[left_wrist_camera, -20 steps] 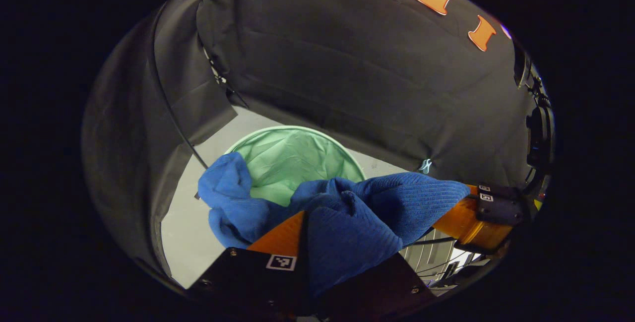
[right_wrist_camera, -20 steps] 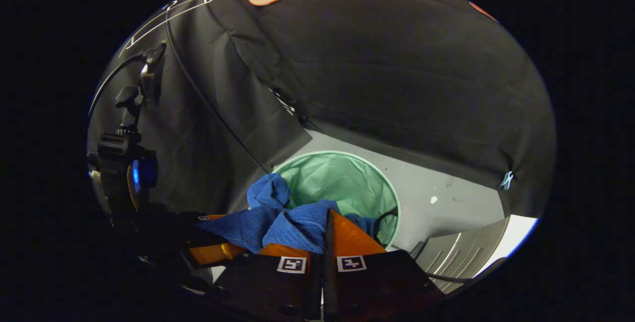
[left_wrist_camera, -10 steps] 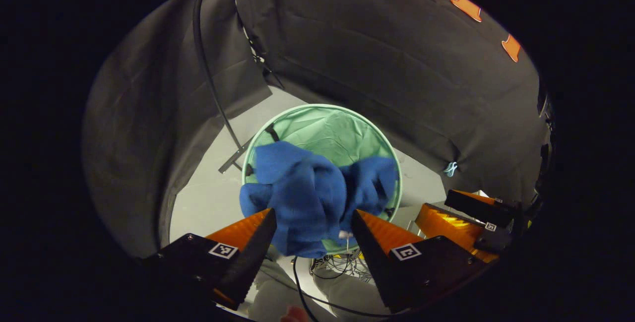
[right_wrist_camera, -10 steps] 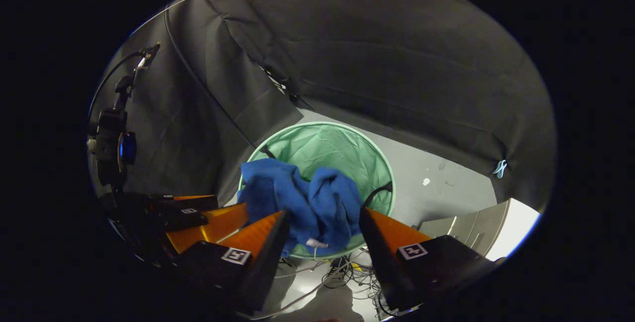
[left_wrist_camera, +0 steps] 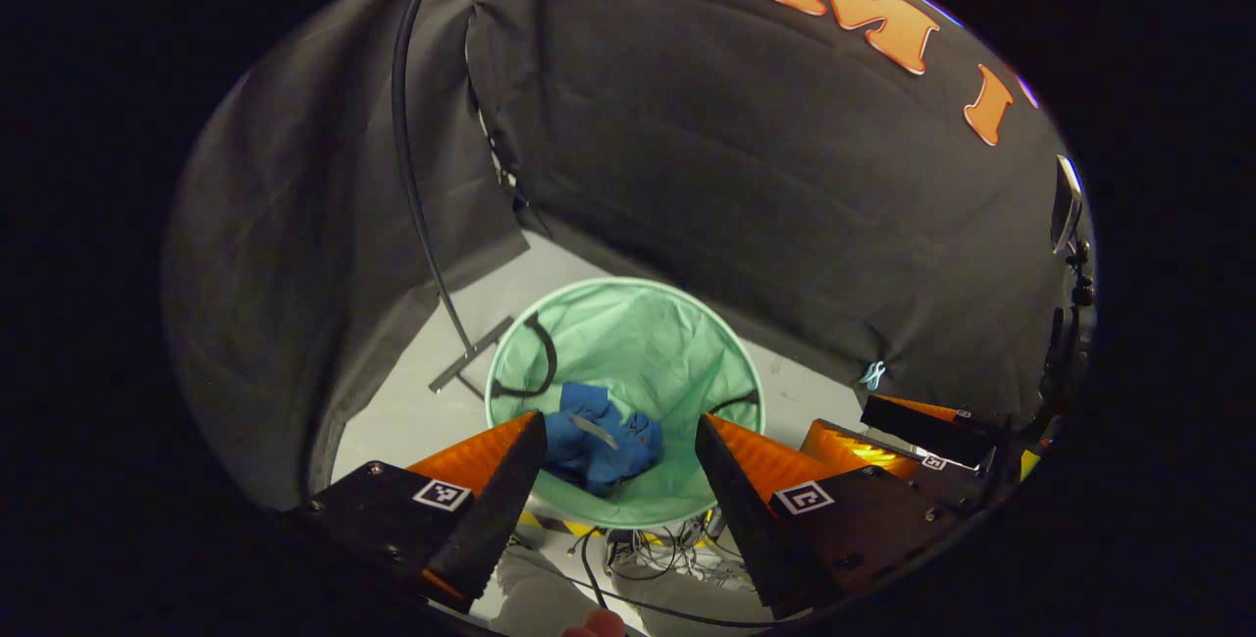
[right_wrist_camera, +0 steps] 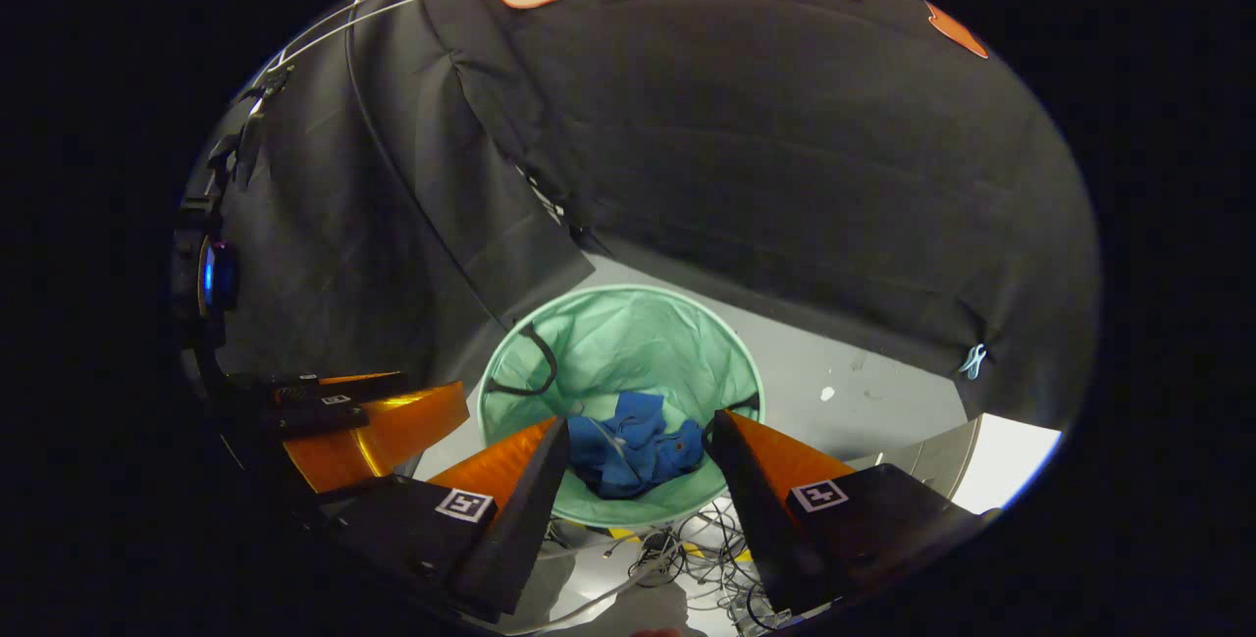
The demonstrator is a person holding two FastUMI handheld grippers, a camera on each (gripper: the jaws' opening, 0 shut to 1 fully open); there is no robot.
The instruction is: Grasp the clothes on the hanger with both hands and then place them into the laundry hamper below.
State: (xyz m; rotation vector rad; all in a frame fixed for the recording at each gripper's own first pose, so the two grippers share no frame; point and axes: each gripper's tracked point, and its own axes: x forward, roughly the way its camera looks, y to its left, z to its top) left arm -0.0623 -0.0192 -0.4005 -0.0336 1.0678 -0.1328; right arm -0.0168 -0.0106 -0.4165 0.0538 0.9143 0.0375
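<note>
Left hand-held gripper (left_wrist_camera: 613, 441): its fingers are spread wide with nothing between them; a second ago they were pressed onto the blue knit, and half a second ago they had already parted with the cloth falling between them. It hovers above the hamper, pointing down into it.

Laundry hamper (left_wrist_camera: 687, 323): a round green fabric tub standing on the pale floor (left_wrist_camera: 392, 421) by the booth's black wall, its mouth open upward; a dark handle loop (left_wrist_camera: 535, 362) hangs at its left rim. Its place matches the earlier pictures.

Blue garment (left_wrist_camera: 601, 446): now crumpled at the bottom of the hamper, well below both sets of fingers and touching neither. A second ago it was stretched between the two grippers over the rim; half a second ago it was dropping through the mouth. In the right gripper view it lies there as a loose bundle (right_wrist_camera: 633, 446).

Right hand-held gripper (right_wrist_camera: 636, 446): fingers likewise parted and empty, held just beside the left one over the hamper; in the left gripper view it sits at the right edge (left_wrist_camera: 883, 436).

Cables (right_wrist_camera: 687, 539): a loose tangle on the floor in front of the hamper.

Meaning for the task: the release is made and the clothes sit inside the hamper, so the placing looks complete; what seems left is to draw both grippers away.
</note>
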